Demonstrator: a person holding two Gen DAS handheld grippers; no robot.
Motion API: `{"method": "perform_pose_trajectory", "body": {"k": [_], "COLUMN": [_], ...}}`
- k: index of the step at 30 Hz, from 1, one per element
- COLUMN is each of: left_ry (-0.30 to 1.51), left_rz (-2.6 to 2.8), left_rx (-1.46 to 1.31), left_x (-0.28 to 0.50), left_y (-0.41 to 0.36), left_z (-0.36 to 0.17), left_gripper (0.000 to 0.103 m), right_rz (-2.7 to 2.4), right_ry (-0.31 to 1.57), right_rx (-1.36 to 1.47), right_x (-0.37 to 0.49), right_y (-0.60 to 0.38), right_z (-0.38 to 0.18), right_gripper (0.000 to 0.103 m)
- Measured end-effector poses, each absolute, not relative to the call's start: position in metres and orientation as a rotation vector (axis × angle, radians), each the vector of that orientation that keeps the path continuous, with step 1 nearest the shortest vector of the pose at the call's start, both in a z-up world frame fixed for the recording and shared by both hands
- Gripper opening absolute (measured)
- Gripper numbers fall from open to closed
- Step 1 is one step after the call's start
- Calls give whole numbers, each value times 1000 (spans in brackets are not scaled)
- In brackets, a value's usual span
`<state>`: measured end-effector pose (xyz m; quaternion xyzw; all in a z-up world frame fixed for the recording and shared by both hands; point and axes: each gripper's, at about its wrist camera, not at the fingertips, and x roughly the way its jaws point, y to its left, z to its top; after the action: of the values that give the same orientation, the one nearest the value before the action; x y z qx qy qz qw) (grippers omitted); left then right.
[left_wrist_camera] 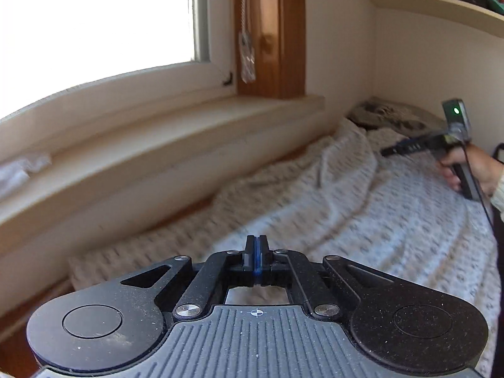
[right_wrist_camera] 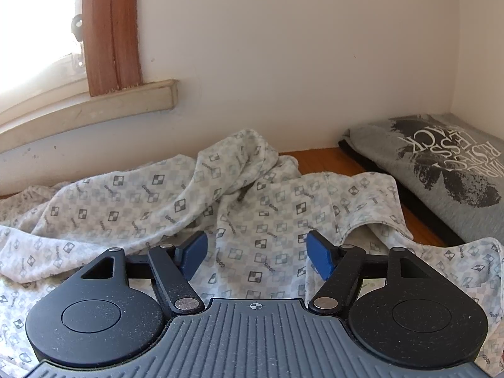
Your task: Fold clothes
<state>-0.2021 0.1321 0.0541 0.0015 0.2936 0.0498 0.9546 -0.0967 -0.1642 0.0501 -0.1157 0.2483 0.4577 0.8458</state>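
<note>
The rumpled garment (right_wrist_camera: pixel 252 208) is pale grey-white, printed all over with faint checks, small dark checkered squares and tiny lettering. The folded T-shirt (right_wrist_camera: pixel 441 163) is heather grey with a charcoal splatter print and white letters. Blue pads line the black fingers (right_wrist_camera: pixel 319 256). The window frame (right_wrist_camera: pixel 110 31) is reddish-brown wood, the wall (right_wrist_camera: pixel 283 63) cream.

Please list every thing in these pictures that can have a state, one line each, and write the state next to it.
Left gripper: shut, nothing between its fingers.
Right gripper: open, above the cloth, holding nothing.
Checked garment: spread out, rumpled, not folded yet.
Grey printed shirt: folded, lying flat in the corner.
Window cord: hanging straight down.
</note>
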Motion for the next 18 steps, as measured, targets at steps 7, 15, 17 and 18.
{"method": "perform_pose_trajectory", "body": {"k": [7, 15, 17, 18], "left_ry": [698, 709, 712, 714], "left_rz": [127, 174, 180, 182], "left_rx": [36, 117, 139, 151], "left_x": [-183, -175, -174, -174], "left_y": [128, 129, 130, 130], "left_z": [25, 16, 15, 14], "left_gripper": [31, 43, 34, 29], "right_rz": [965, 974, 978, 979], "right_ry": [520, 514, 516, 515], "right_rx": [-255, -271, -276, -277], "right_x": [-98, -100, -100, -100], "right_y": [-163, -161, -159, -159], "right_z": [49, 49, 49, 48], "right_gripper": [70, 71, 71, 71]}}
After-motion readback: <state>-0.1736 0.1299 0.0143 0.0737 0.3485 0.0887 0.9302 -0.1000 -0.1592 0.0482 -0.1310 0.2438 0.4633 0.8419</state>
